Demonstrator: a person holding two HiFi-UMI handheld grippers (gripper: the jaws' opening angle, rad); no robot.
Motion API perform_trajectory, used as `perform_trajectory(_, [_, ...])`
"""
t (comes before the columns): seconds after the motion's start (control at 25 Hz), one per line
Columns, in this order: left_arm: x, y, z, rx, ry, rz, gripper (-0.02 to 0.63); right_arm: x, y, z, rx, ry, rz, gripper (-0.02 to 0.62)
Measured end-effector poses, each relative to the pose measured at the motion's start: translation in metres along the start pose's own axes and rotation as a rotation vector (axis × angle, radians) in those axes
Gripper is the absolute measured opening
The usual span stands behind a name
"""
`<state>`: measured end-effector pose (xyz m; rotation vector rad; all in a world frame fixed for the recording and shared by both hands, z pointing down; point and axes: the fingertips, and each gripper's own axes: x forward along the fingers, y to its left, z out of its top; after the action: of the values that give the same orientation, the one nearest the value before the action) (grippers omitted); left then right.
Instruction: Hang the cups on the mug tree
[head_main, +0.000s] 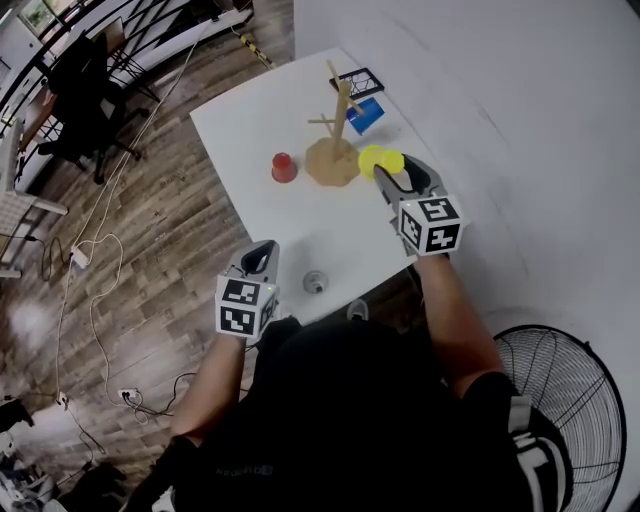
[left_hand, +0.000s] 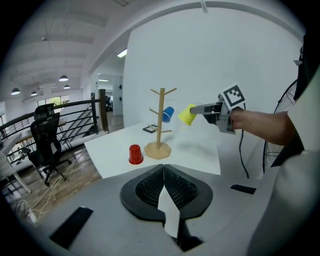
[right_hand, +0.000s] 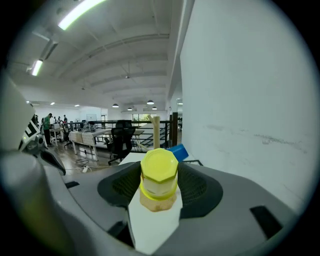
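while the right gripper holds the yellow cup, the mug tree stands straight ahead of it

the right gripper (head_main: 388, 172) is clamped on the yellow cup (head_main: 381, 160), lifted clear of the desk (head_main: 250, 130) and close to the mug tree (left_hand: 160, 120), though not touching it. along this gripper's own jaws, the trunk rises directly behind the cup, a touch left, with the wooden base showing just below it. the coming move therefore looks like a short push forward onto a free peg. the cup's closed end faces back toward the gripper, so its mouth probably points at the tree. its handle cannot be made out. a blue cup (left_hand: 168, 114) already hangs on the far side. a red cup (head_main: 284, 167) sits upside down on the desk just left of the base. the left gripper (left_hand: 163, 175) is closed on nothing, well back at the desk's near edge, so the right hand is plainly the nearer one.
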<state>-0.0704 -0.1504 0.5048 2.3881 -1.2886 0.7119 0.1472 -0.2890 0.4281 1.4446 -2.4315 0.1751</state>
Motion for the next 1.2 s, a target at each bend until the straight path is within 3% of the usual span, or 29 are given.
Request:
perform_trajectory(0.24, [-0.002,0.001,0.001,-0.004,-0.004,0.006,0.015,-0.025,0.009,0.072,-0.058,-0.164,-0.007,0.225])
perform_trajectory(0.48, [-0.002,0.003,-0.001,-0.01,-0.007,0.014,0.015,-0.046,0.023,0.117,-0.143,-0.267,-0.013,0.225])
perform_trajectory(1.2, [-0.013,0.01,-0.012,-0.039,-0.009,0.04,0.015,0.028,0.023,0.107,-0.185,-0.156,-0.036,0.225])
